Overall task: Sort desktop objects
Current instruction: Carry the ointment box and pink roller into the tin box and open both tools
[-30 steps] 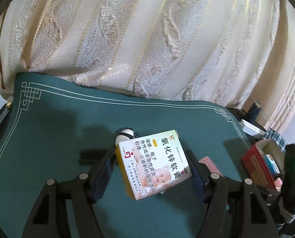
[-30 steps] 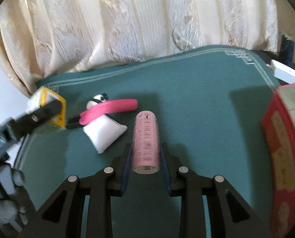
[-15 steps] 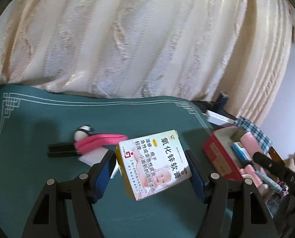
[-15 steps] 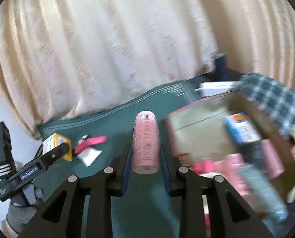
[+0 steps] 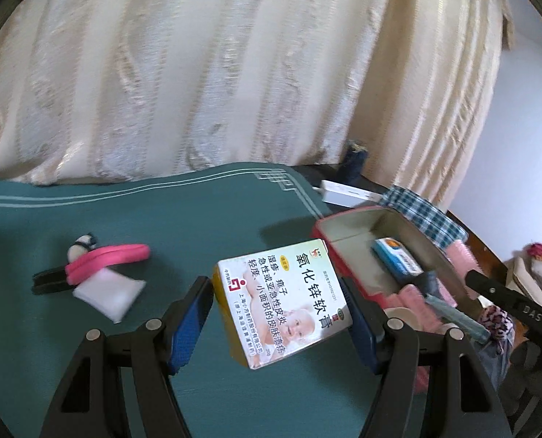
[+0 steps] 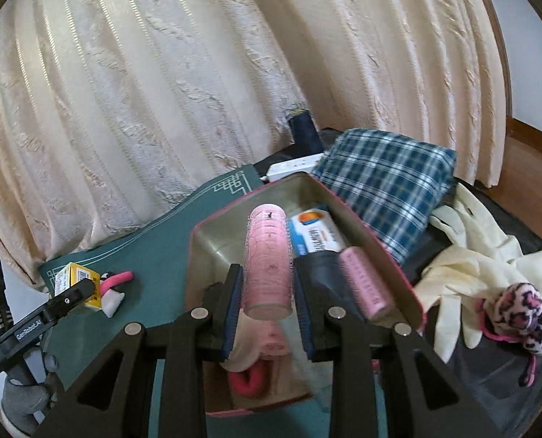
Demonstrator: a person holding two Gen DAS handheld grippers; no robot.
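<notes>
My left gripper point(image 5: 280, 304) is shut on a yellow and white ointment box point(image 5: 283, 301) with Chinese print, held above the green mat point(image 5: 161, 226). To its right stands a red tin box point(image 5: 347, 219) that holds a blue and white carton point(image 5: 397, 259) and pink items. My right gripper point(image 6: 267, 288) is shut on a pink hair roller point(image 6: 269, 259) and hangs over the open tin box point(image 6: 391, 266), where a second pink roller point(image 6: 366, 284) lies. The left gripper point(image 6: 66, 301) with the ointment box point(image 6: 76, 279) shows at the far left of the right wrist view.
A pink hair band point(image 5: 107, 259), a white pouch point(image 5: 110, 292) and a small panda figure point(image 5: 81, 246) lie on the mat's left. A checked cloth point(image 6: 387, 179), pale rubber gloves point(image 6: 479, 252), a leopard-print scrunchie point(image 6: 522, 314), a white power strip point(image 5: 351, 193) and a dark spool point(image 6: 304, 131) sit right of the tin. A curtain hangs behind.
Both grippers have swung right with their loads. The right one, earlier over the bare mat, now hangs over the tin box. The tin has come further into the left wrist view.
</notes>
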